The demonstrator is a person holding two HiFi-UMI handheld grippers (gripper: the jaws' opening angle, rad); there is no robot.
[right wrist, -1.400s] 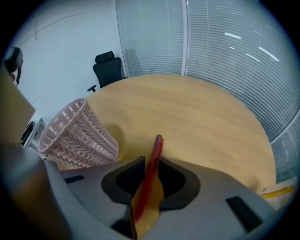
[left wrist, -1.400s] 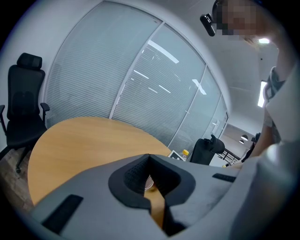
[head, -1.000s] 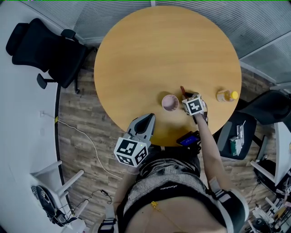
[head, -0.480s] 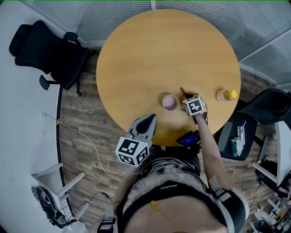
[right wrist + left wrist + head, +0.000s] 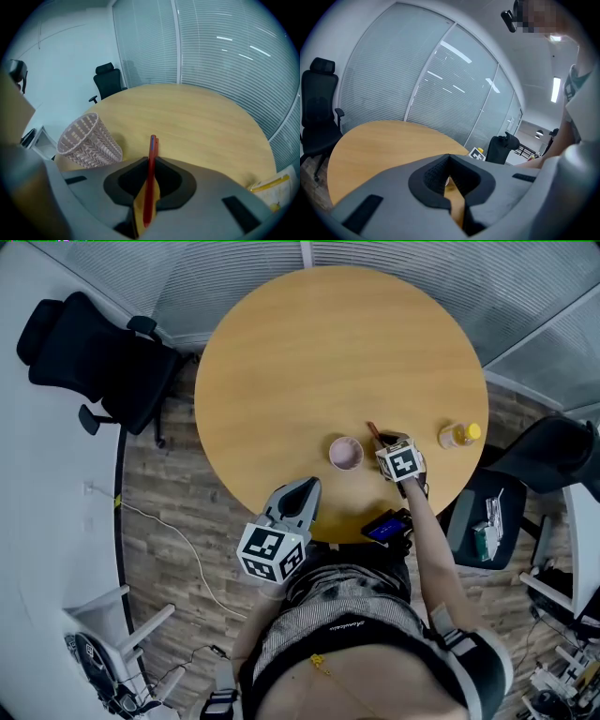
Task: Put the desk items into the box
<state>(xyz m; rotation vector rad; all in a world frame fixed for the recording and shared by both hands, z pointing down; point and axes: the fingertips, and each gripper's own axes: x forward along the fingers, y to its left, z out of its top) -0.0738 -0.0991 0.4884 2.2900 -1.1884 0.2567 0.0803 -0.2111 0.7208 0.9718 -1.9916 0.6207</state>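
A small pink woven basket point(image 5: 345, 453) point(image 5: 88, 142) stands on the round wooden table point(image 5: 309, 352). Just right of it my right gripper point(image 5: 382, 439) point(image 5: 151, 164) is shut on a red pen point(image 5: 150, 174) point(image 5: 374, 430), whose tip sticks out ahead of the jaws over the tabletop. My left gripper point(image 5: 302, 491) point(image 5: 449, 180) hovers at the table's near edge, jaws closed together with nothing between them. A yellow-capped bottle point(image 5: 457, 435) lies on the table to the right.
A black office chair point(image 5: 89, 352) stands left of the table, another dark chair point(image 5: 553, 460) at the right. A phone with a blue screen point(image 5: 386, 527) sits at the near table edge by my right forearm. Glass walls with blinds ring the far side.
The head view has shifted slightly; the basket and right gripper sit a little higher and further left in frame. Both grippers keep their hold and position relative to the table.
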